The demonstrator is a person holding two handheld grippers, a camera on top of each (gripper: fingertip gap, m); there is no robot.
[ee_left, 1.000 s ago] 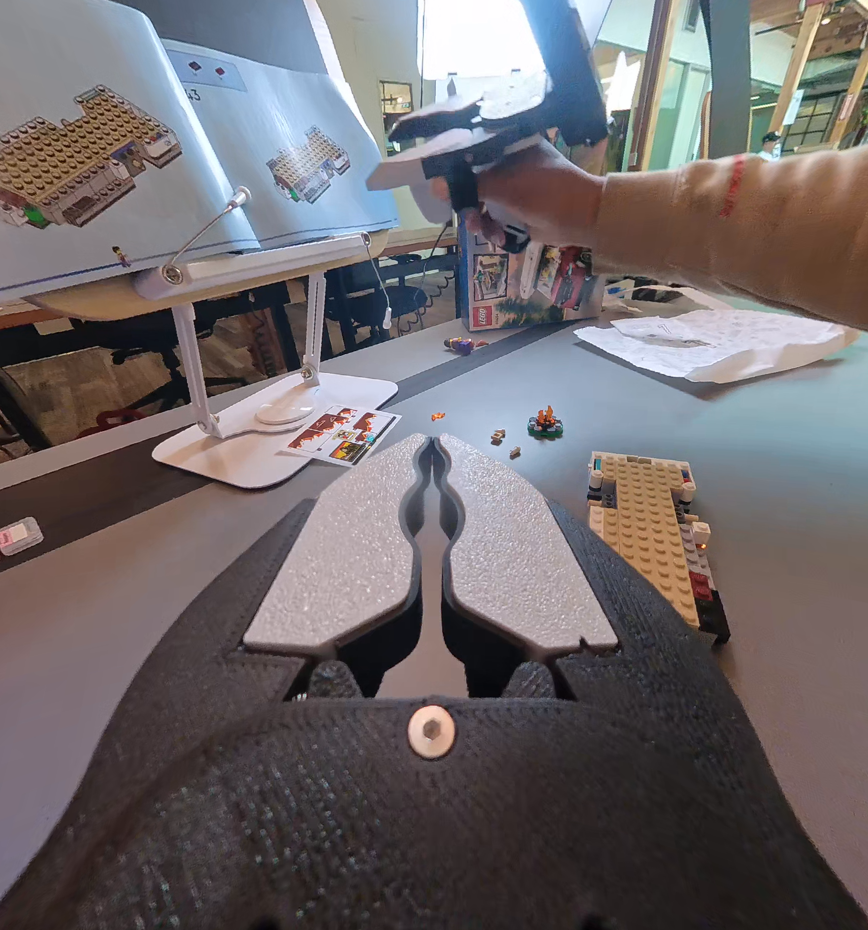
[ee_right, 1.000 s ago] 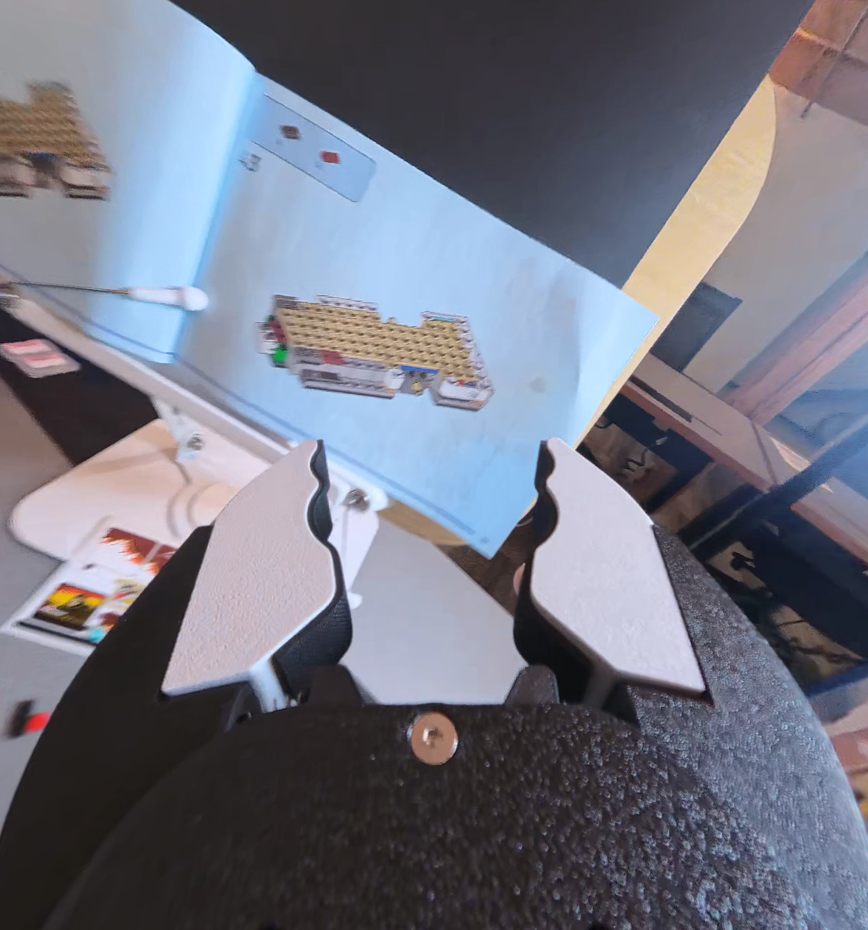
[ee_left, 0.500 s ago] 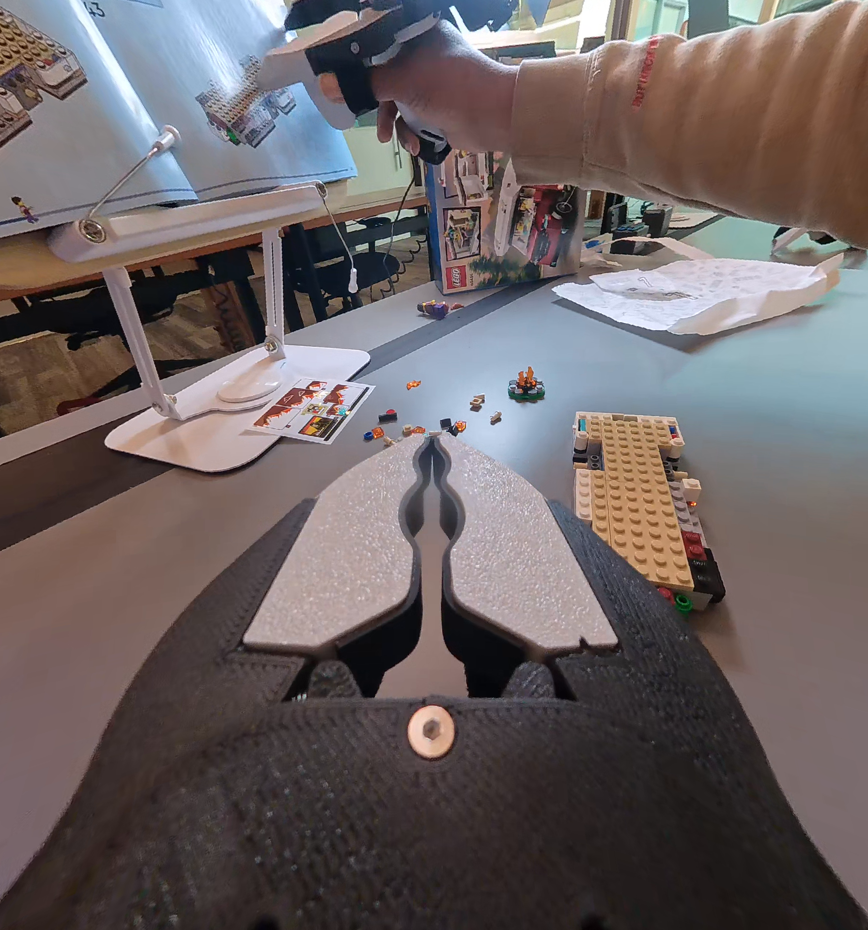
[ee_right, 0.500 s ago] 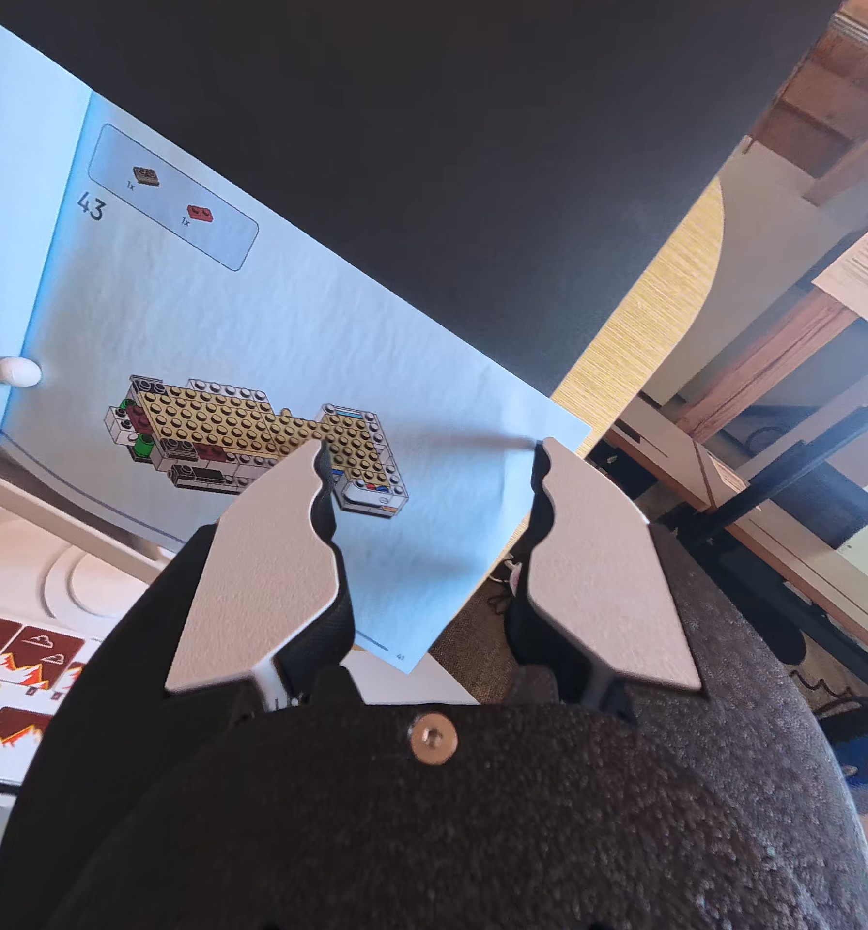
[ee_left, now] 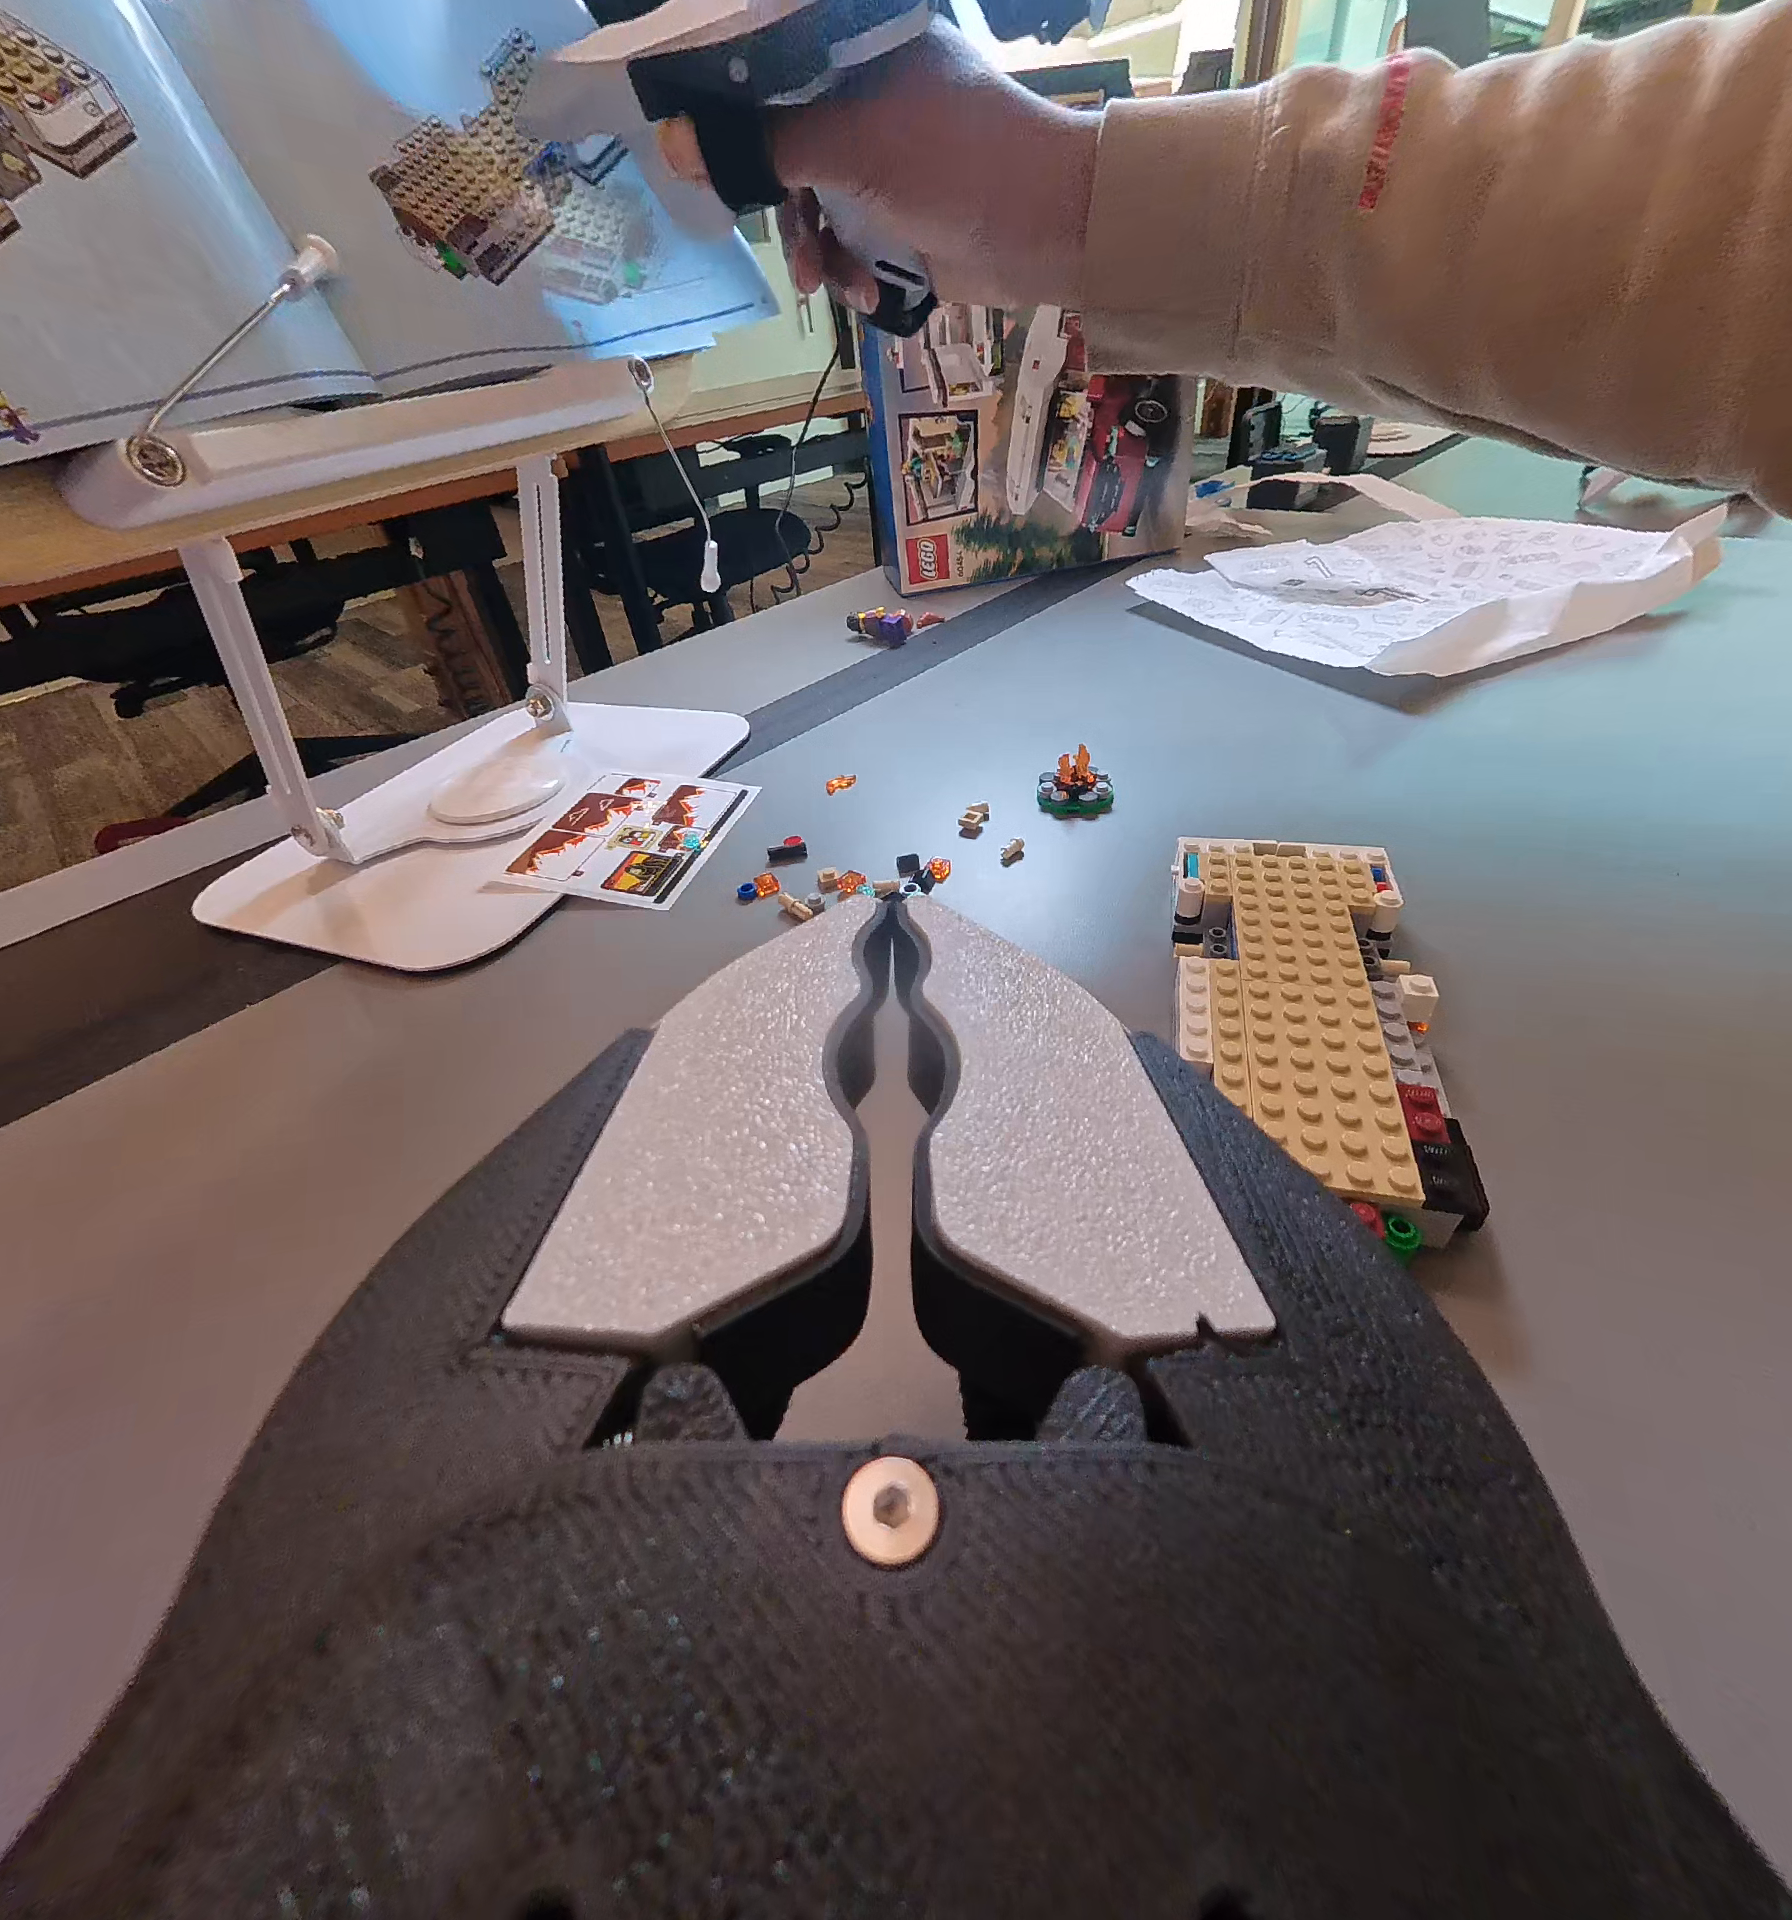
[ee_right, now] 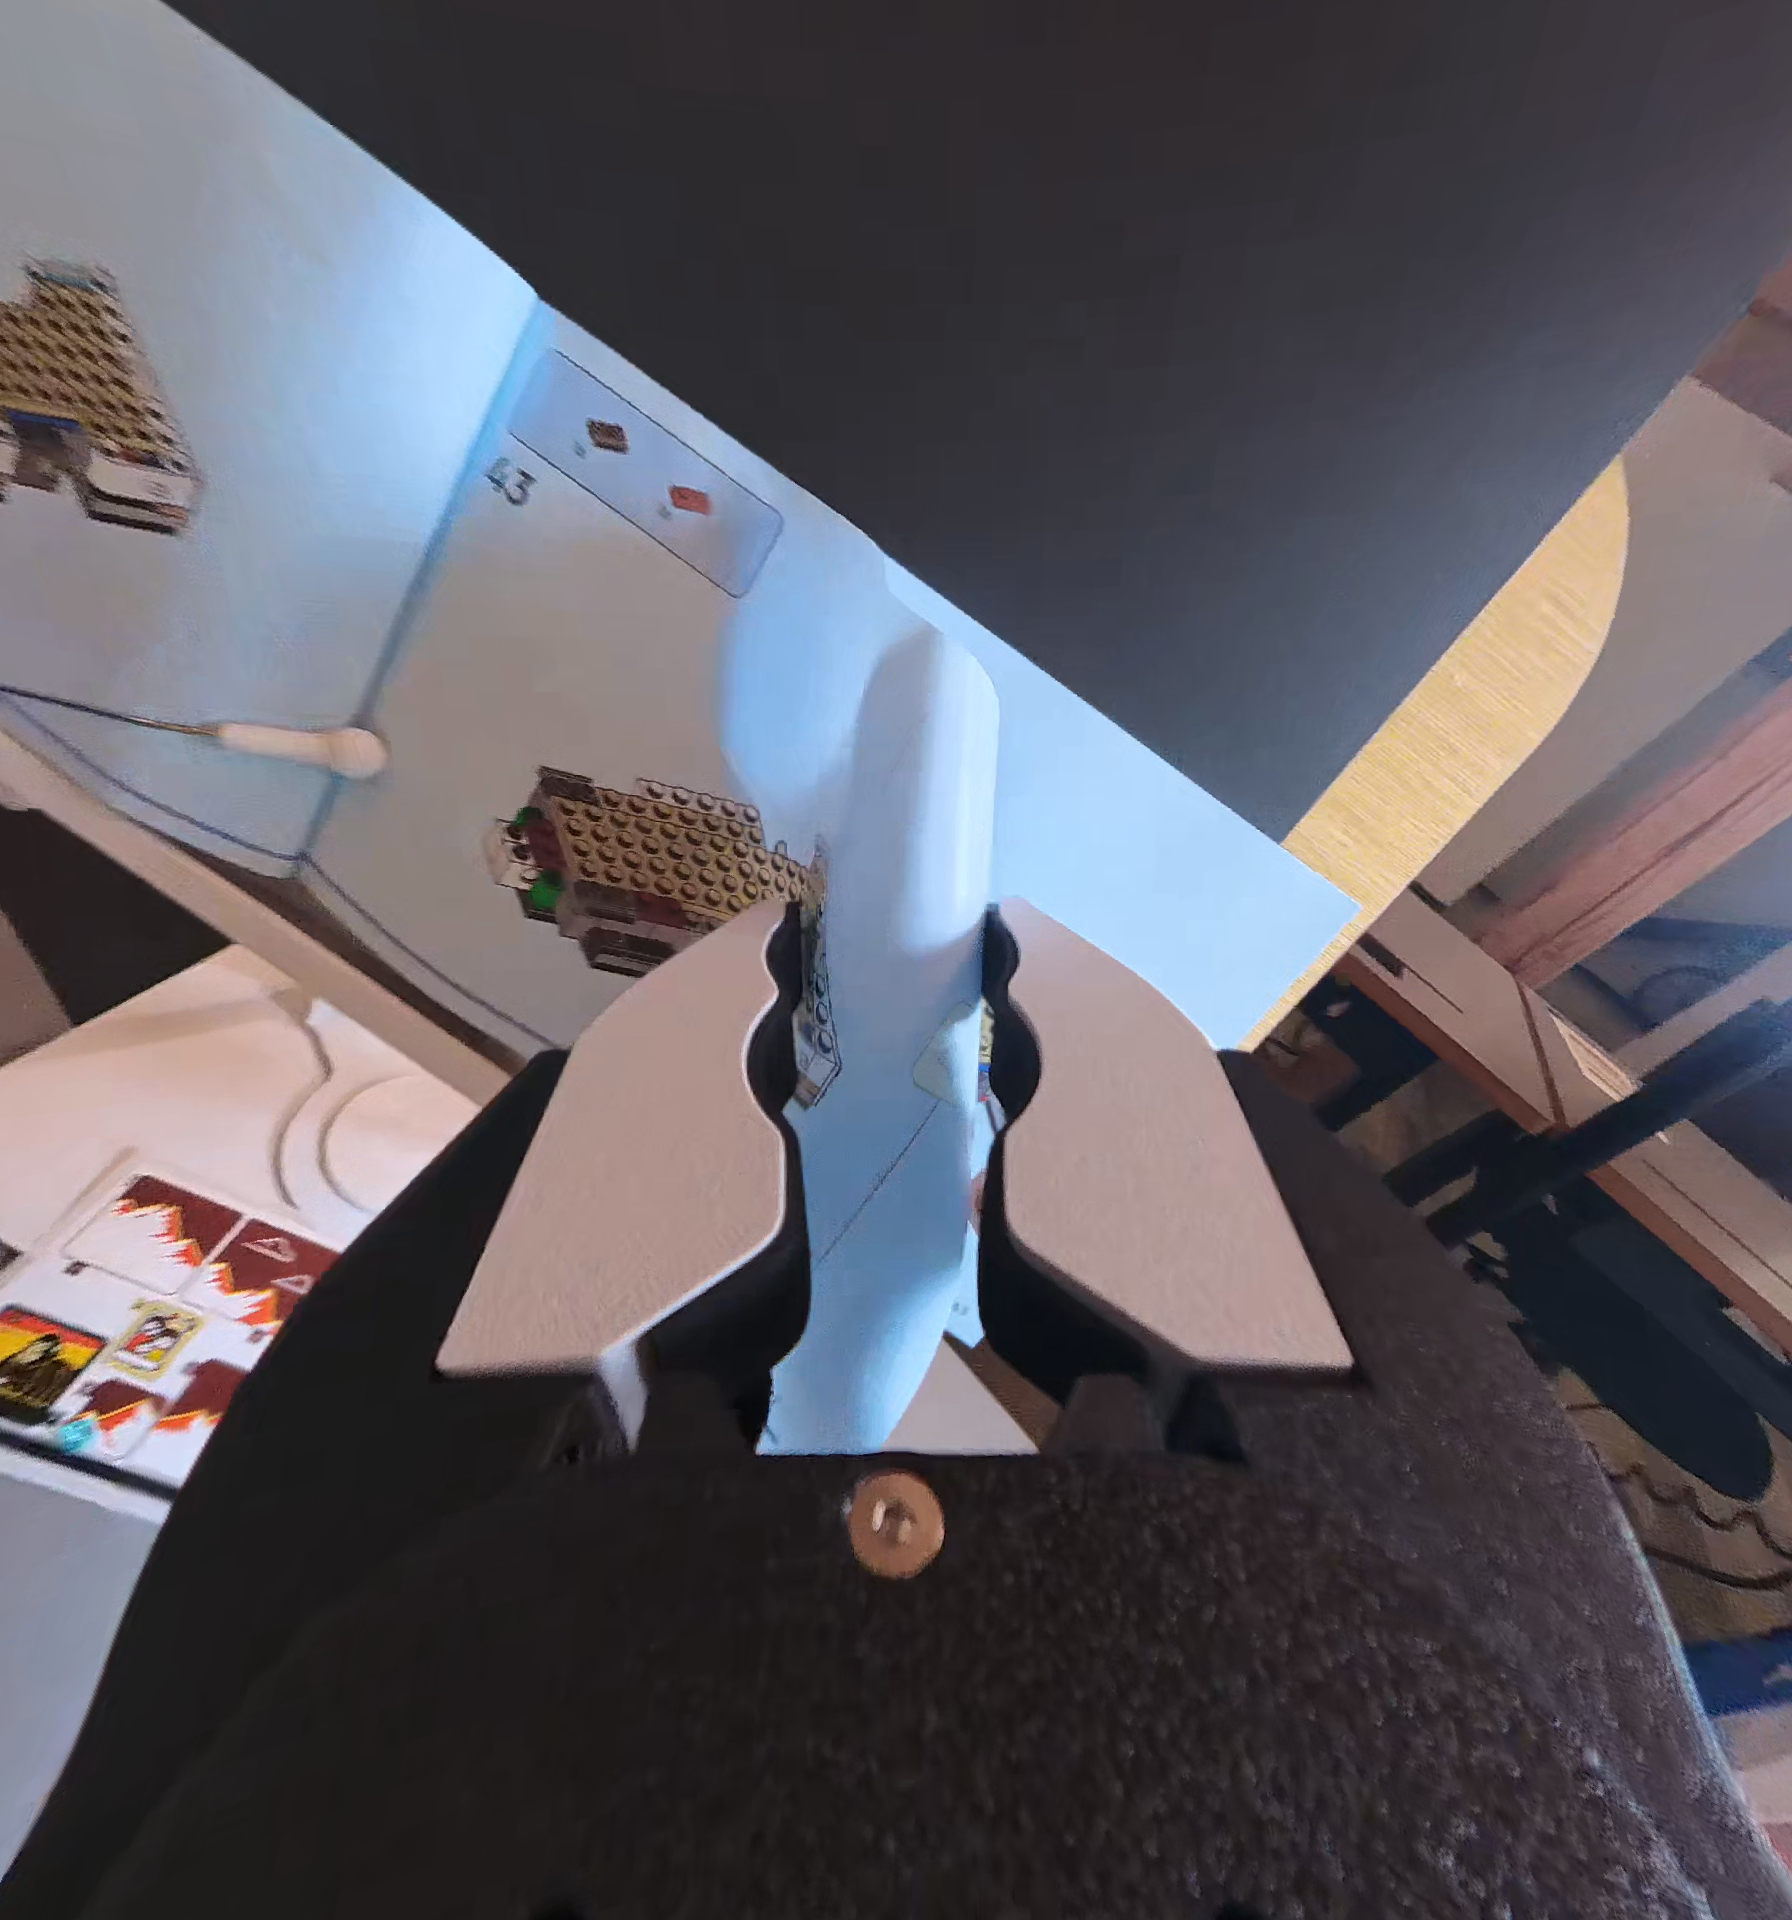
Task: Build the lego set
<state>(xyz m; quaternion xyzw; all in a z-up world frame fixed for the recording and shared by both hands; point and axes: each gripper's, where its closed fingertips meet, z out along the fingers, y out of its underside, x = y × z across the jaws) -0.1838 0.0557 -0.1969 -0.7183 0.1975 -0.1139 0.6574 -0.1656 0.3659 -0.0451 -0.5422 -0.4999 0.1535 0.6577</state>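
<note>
The right tongs (ee_right: 887, 1023) are clamped on the buckled lower corner of the pale-blue instruction-booklet page (ee_right: 902, 831), thin, limp, easily torn (best held near its free edge). Its long axis climbs toward 11 o'clock on the white book stand (ee_left: 476, 821). The left tongs (ee_left: 890, 909) are together, empty, low over the worktop (ee_left: 1494, 831).

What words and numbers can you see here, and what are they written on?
I don't copy out writing, but these things carry it:
toy box: logo and small print.
instruction booklet: a step number, on the blue page.
sticker sheet: too small to read.
white paper bag: faint, too small.
sleeve: red marks, blurred.
</note>
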